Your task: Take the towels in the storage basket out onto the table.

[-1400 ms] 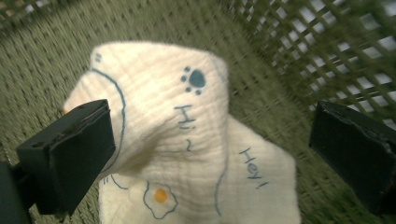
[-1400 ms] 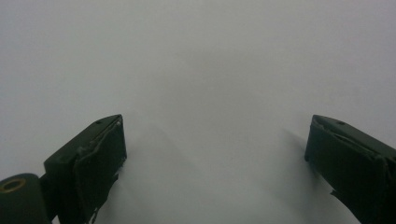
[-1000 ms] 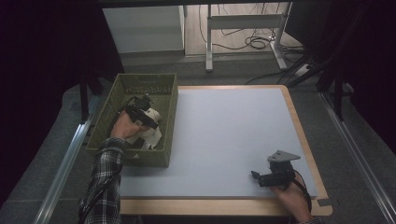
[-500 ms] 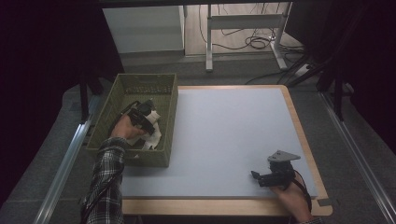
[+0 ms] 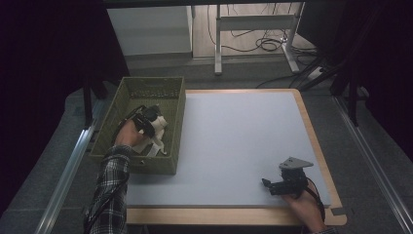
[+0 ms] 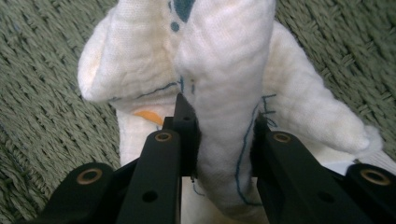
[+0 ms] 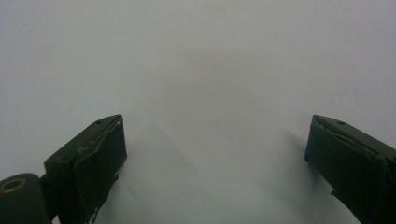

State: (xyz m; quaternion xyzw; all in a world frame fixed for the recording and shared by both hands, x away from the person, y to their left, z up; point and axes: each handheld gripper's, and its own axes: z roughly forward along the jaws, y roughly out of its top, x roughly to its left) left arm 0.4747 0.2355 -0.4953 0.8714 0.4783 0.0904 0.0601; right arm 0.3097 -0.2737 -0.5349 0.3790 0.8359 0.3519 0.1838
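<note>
right gripper point(image 5: 267, 184): parked on the bare table point(image 5: 234, 146) at the near right corner, jaws wide apart with nothing between them. Fine to leave it idle for now.
left gripper point(image 6: 219, 135): jaws have just been closing and now pinch a fold of the white cloth point(image 6: 224, 70), so it's clamped on fabric.
white cloth: crumpled in the green woven basket point(image 5: 170, 161) at the table's left edge.
tip: I'd lift straight up and slowly, clearing the basket wall so the dangling fabric doesn't snag the weave.
</note>
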